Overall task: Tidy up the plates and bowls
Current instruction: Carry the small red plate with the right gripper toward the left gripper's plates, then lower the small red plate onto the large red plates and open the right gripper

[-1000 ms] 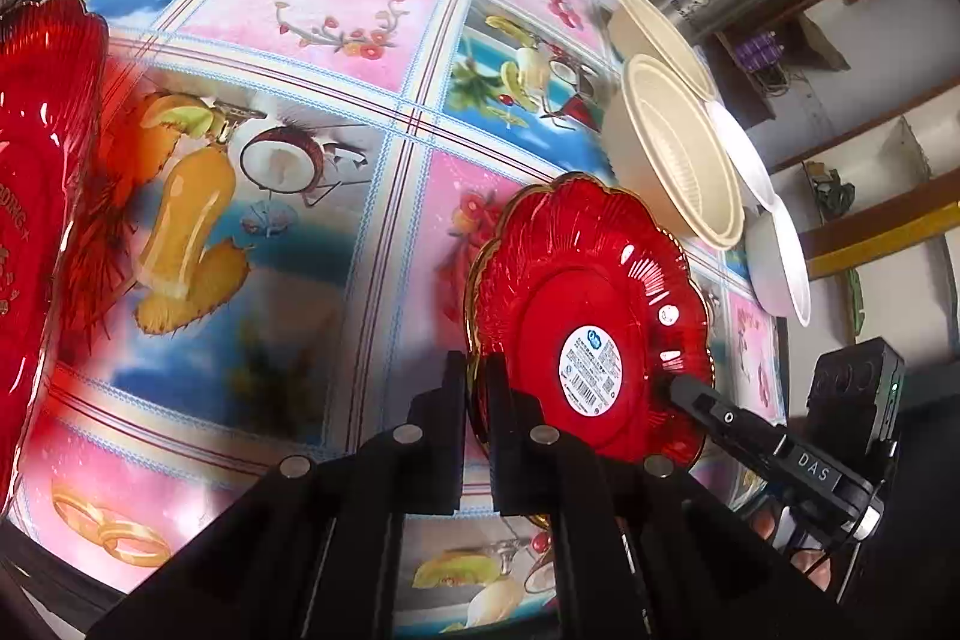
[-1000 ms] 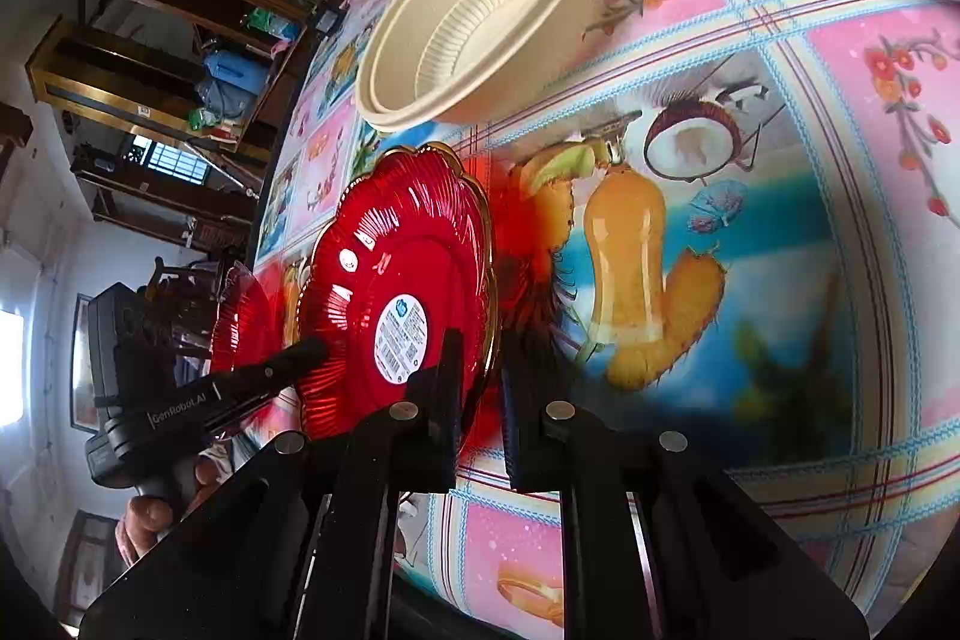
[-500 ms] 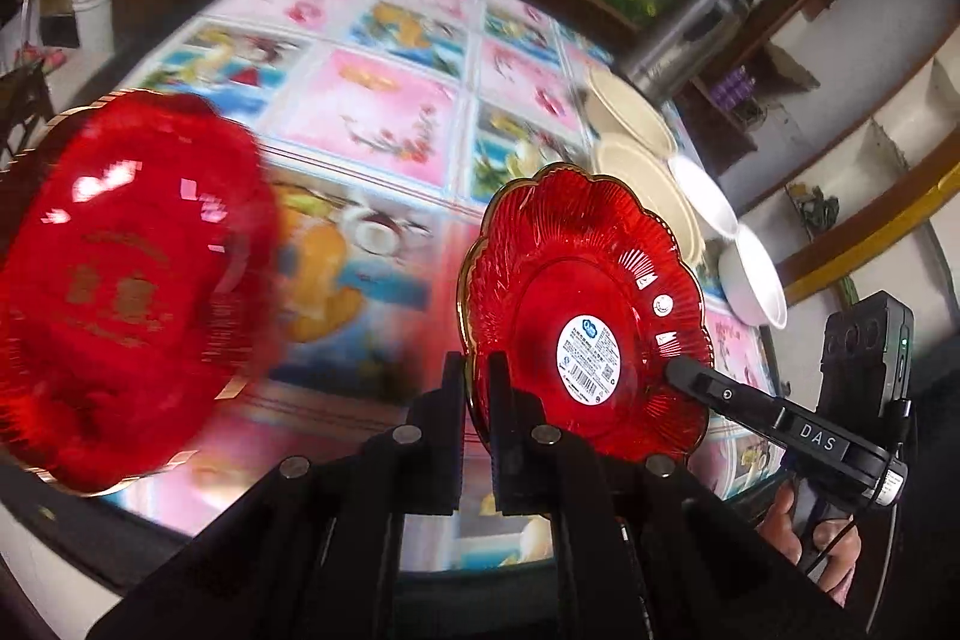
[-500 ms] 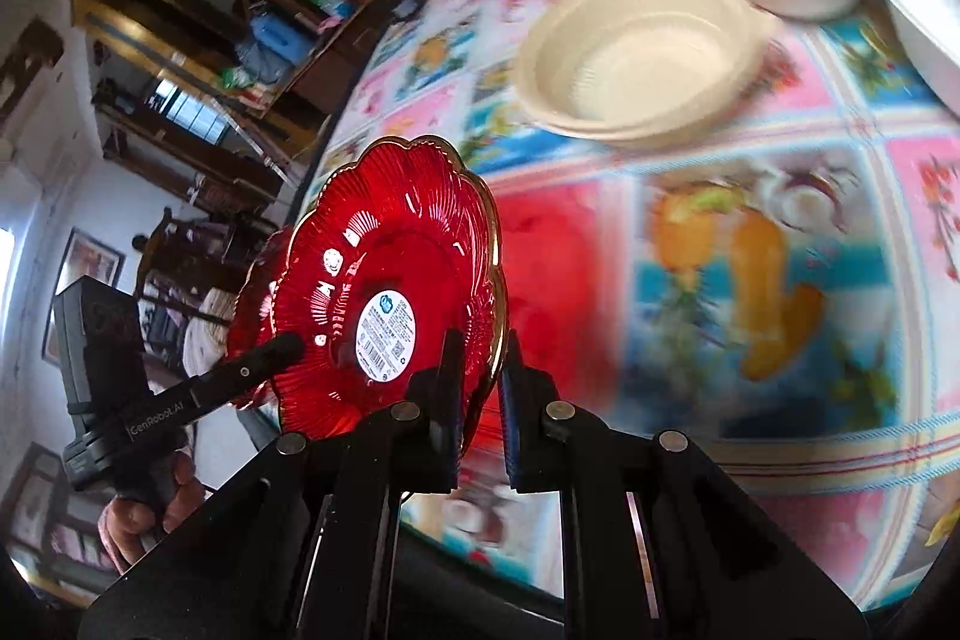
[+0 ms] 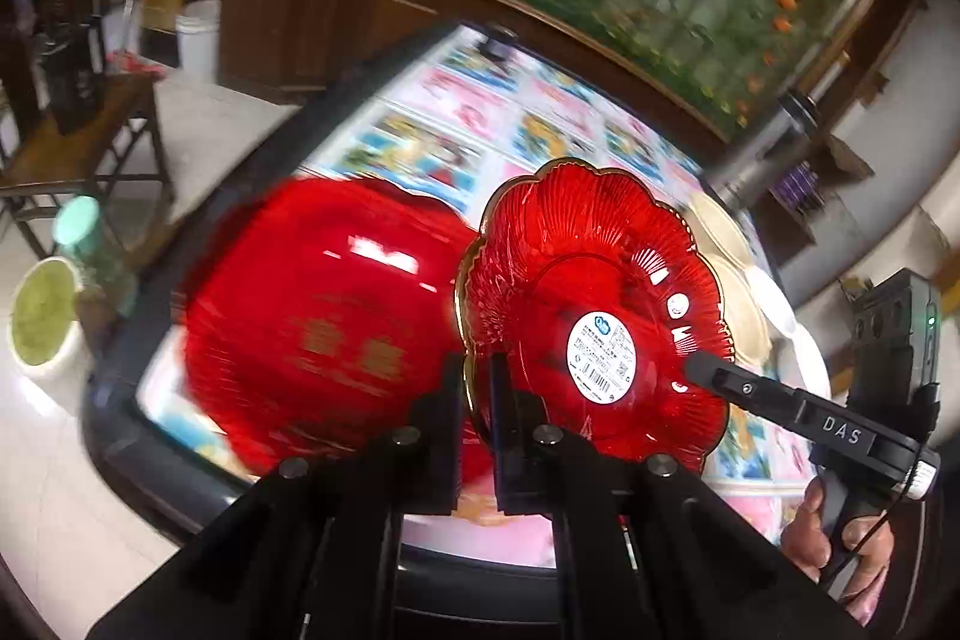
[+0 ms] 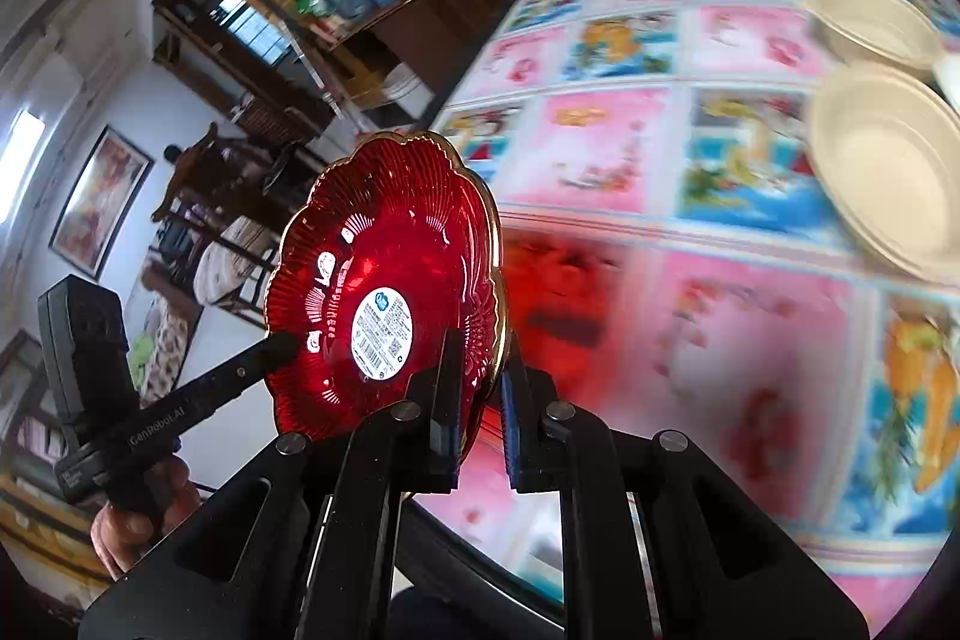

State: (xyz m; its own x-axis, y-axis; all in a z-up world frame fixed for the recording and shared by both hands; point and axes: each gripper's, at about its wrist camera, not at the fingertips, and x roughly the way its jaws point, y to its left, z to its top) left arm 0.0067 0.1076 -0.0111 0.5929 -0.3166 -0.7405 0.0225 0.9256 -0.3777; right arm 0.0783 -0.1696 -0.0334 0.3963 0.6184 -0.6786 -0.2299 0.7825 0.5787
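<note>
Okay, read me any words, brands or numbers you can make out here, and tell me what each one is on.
"DAS": on the right tool arm.
"GenRobot.AI": on the left tool arm.
White sticker on the scalloped red plate: barcode and print too small to read.
Gold characters on the other red plate: blurred, unreadable.

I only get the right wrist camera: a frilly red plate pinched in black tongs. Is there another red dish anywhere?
Observer: Yes. The left wrist view shows a larger red plate lying on the patterned table, beside the scalloped red plate.
Visitor: Anything written on it?
Observer: Gold markings in its middle, too blurred to read.
Visitor: What holds the far edge of my plate?
Observer: The left gripper, shut on that rim, while your right gripper clamps the opposite rim.
</note>
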